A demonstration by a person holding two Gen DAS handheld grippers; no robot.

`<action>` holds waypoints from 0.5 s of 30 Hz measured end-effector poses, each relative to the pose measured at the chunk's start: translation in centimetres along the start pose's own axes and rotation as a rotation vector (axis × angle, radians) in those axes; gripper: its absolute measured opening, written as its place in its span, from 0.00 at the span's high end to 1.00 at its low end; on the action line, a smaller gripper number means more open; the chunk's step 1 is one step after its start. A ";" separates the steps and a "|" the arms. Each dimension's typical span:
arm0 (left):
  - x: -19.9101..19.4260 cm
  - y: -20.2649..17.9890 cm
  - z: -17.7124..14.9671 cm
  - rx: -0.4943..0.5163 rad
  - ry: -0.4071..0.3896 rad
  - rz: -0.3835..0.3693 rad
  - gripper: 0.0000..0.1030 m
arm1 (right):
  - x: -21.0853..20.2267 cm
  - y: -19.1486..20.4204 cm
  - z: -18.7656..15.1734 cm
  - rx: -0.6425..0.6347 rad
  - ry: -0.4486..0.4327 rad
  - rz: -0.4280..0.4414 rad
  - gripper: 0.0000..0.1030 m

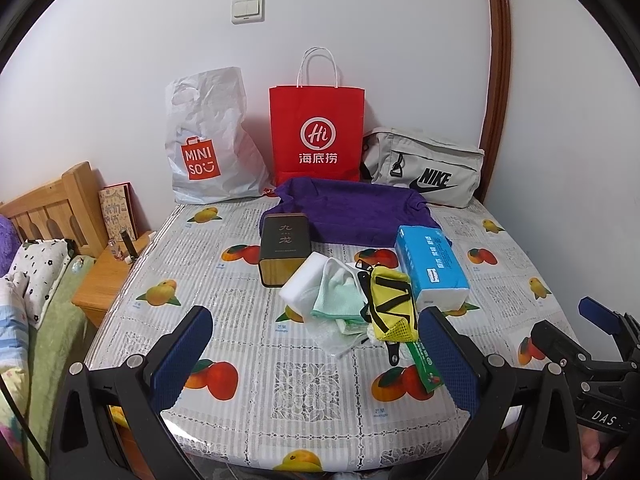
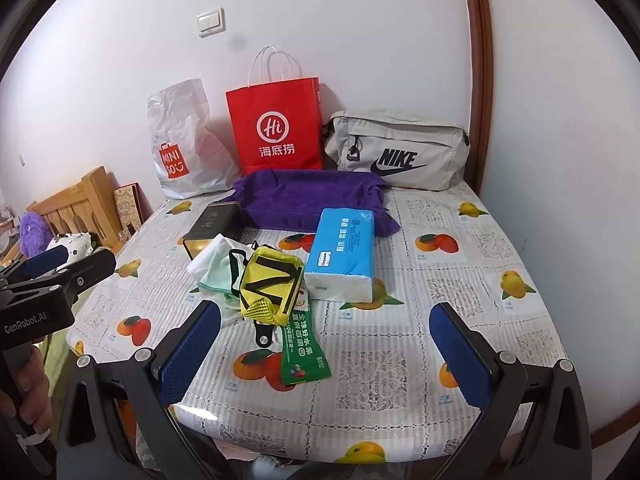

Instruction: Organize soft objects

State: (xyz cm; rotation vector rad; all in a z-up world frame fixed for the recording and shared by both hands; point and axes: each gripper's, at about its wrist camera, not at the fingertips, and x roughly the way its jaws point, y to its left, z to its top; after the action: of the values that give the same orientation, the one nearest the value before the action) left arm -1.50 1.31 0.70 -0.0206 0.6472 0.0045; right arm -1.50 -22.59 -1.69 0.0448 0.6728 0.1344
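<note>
- Both grippers hover at the near edge of the table, holding nothing: the left gripper [image 1: 316, 356] has its blue pads spread wide, and the right gripper [image 2: 326, 354] is spread just as wide.
- Taking the blue tissue pack [image 2: 343, 254] as the landmark: the yellow mesh pouch [image 2: 270, 284] lies just beside its left side, on top of a small heap.
- Under the pouch and further left of the pack sit a pale green cloth [image 2: 216, 276] and a white foam block [image 1: 302, 282]; a green snack wrapper [image 2: 304, 354] pokes out toward the near edge.
- Behind the pack lies a folded purple towel [image 2: 308, 196], touching its far end.
- The pouch looks light and floppy, so I would pinch a fold of its body, not the dangling strap.
- The tissue pack should squash under pressure; a hold across its narrow sides seems safest.
- Its long axis runs away from the grippers, tilted slightly right; the pouch's axis slants from near-left to far-right.
</note>
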 end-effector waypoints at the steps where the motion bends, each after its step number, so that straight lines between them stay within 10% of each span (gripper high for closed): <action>1: 0.0 -0.1 0.0 0.000 0.001 0.001 0.00 | -0.1 0.0 0.0 -0.001 -0.001 0.000 0.00; 15: -0.1 -0.5 -0.3 0.005 -0.001 -0.001 0.00 | -0.4 0.2 0.0 -0.008 -0.007 -0.001 0.00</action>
State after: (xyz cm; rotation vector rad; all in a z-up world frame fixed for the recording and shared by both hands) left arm -1.72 0.85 0.55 -0.0159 0.6460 0.0017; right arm -1.86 -22.41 -1.46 0.0377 0.6649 0.1361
